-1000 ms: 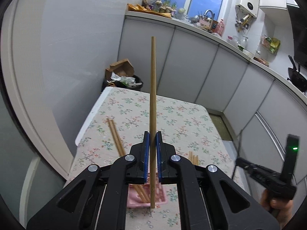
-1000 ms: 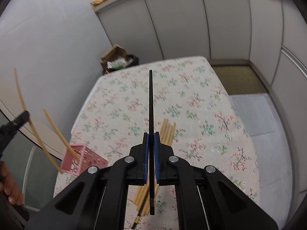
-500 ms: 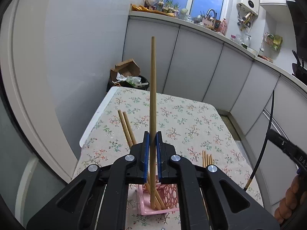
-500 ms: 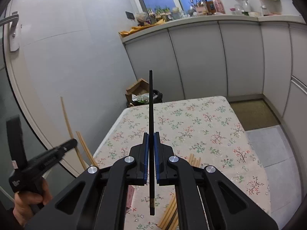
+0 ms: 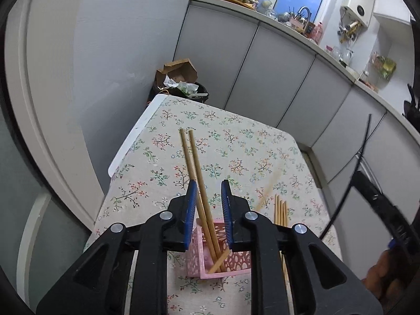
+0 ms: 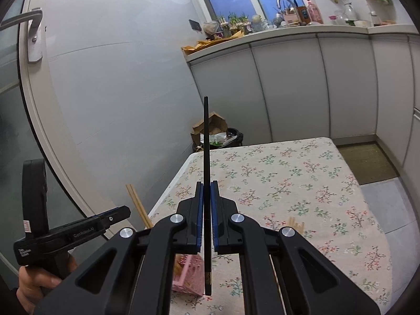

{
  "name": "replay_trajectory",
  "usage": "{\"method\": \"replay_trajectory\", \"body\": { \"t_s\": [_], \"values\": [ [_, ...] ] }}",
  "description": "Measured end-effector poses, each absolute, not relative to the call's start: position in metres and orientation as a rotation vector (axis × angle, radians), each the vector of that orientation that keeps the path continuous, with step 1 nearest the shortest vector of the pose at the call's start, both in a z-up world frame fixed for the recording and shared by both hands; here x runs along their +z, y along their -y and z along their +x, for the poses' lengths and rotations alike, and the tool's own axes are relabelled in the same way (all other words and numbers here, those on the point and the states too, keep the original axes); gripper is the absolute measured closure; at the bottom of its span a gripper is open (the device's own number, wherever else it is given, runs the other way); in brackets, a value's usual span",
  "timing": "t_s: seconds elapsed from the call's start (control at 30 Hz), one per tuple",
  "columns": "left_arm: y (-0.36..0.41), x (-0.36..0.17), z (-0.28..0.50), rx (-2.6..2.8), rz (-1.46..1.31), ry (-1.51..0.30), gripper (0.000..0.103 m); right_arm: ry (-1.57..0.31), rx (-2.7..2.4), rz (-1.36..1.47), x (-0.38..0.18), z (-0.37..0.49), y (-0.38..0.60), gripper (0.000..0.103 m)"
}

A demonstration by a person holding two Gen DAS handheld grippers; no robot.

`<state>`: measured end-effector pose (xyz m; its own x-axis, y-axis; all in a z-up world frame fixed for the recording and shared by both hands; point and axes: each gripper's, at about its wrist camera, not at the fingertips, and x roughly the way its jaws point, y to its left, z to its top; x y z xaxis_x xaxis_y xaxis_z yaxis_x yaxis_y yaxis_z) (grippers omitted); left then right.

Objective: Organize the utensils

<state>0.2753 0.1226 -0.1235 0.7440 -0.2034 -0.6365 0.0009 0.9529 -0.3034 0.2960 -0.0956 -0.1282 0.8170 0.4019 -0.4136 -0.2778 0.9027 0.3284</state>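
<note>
My left gripper point(image 5: 208, 183) hovers over the pink basket point(image 5: 231, 262), its jaws opening with nothing pressed between the blue pads. Two wooden chopsticks point(image 5: 195, 168) lean in the basket and pass between the jaws in the picture. A third wooden chopstick point(image 5: 266, 193), blurred, tips to the right out of the basket. My right gripper point(image 6: 207, 183) is shut on a black chopstick point(image 6: 206, 144) that stands upright, above and right of the basket point(image 6: 189, 275). In the right wrist view the left gripper point(image 6: 123, 212) is at the lower left.
Several wooden chopsticks point(image 5: 281, 210) lie on the flowered tablecloth point(image 5: 236, 141) right of the basket. A full rubbish bin point(image 5: 183, 89) stands beyond the table's far end, by the grey cabinets point(image 5: 275, 78). A door with a handle point(image 6: 29, 34) is at the left.
The left jaws have parted and let go of the wooden chopstick, which now tips in the basket. The left gripper sank toward the basket. The right gripper swung up with the black chopstick.
</note>
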Motion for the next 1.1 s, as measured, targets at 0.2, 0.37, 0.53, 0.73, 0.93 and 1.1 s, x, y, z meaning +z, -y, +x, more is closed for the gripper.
{"method": "replay_trajectory", "body": {
  "t_s": [0.2,0.37,0.53,0.73,0.93,1.1],
  "values": [
    [-0.109,-0.127,0.279,-0.185,-0.24,-0.762,0.084,-0.534,0.334,0.344,-0.135,0.306,0.104,0.098],
    [-0.083,-0.137,0.294,-0.234,-0.14,-0.821,0.084,-0.519,0.311,0.366,-0.13,0.305,0.117,0.098],
    [-0.07,-0.156,0.309,-0.245,-0.083,-0.914,0.084,-0.544,0.302,0.362,-0.134,0.306,0.127,0.097],
    [-0.059,-0.165,0.315,-0.214,0.002,-0.962,0.084,-0.575,0.308,0.411,-0.137,0.311,0.141,0.097],
    [-0.051,-0.175,0.313,-0.22,0.033,-1.069,0.084,-0.581,0.313,0.413,-0.135,0.308,0.148,0.097],
    [-0.045,-0.186,0.313,-0.215,0.066,-1.116,0.084,-0.591,0.312,0.443,-0.136,0.307,0.157,0.097]
  ]
}}
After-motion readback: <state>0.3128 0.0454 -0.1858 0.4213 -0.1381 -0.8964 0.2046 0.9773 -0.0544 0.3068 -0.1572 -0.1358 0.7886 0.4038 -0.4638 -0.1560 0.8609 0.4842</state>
